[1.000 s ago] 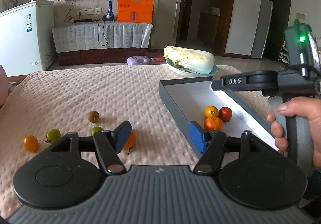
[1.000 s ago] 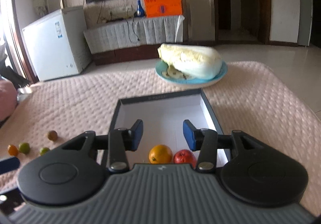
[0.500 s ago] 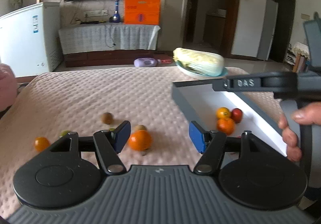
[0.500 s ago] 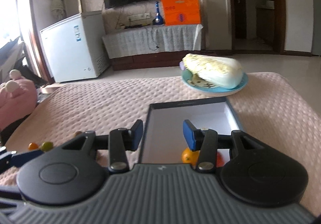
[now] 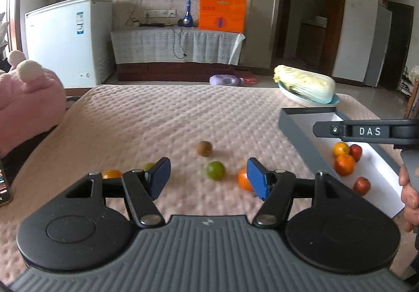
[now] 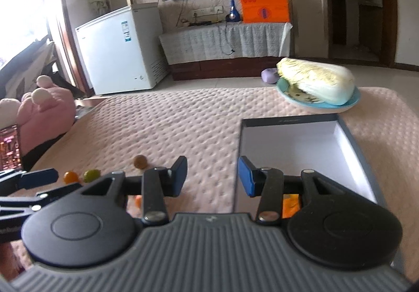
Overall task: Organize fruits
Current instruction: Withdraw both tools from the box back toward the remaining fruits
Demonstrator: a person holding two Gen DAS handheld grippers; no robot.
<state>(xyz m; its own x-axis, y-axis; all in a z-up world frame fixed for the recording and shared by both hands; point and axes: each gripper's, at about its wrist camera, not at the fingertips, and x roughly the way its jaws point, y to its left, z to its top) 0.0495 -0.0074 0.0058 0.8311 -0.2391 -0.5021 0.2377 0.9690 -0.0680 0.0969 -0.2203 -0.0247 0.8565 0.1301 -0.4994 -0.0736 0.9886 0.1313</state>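
Loose fruits on the quilted pink cover: a green lime [image 5: 215, 170], a brown fruit [image 5: 204, 148] beyond it, an orange [image 5: 243, 179] partly hidden behind the left tool's right pad, and a small orange fruit [image 5: 112, 174] and a green one [image 5: 148, 166] behind its left arm. They lie scattered, evidently awaiting collection. The grey box [image 5: 296, 132], white inside, already holds two oranges and two red fruits grouped at its near end, so it seems to be the sorting container.

The left tool [image 5: 208, 177] stands partly open and empty; the lime sits just ahead in the line of its gap, ungripped. The right tool [image 6: 212, 177], also empty, is closing slightly and hovers at the box's left wall [image 6: 237, 161].

Beyond the box, a cabbage [image 6: 315, 81] rests on a blue plate [image 6: 351, 103], apart from the fruit.
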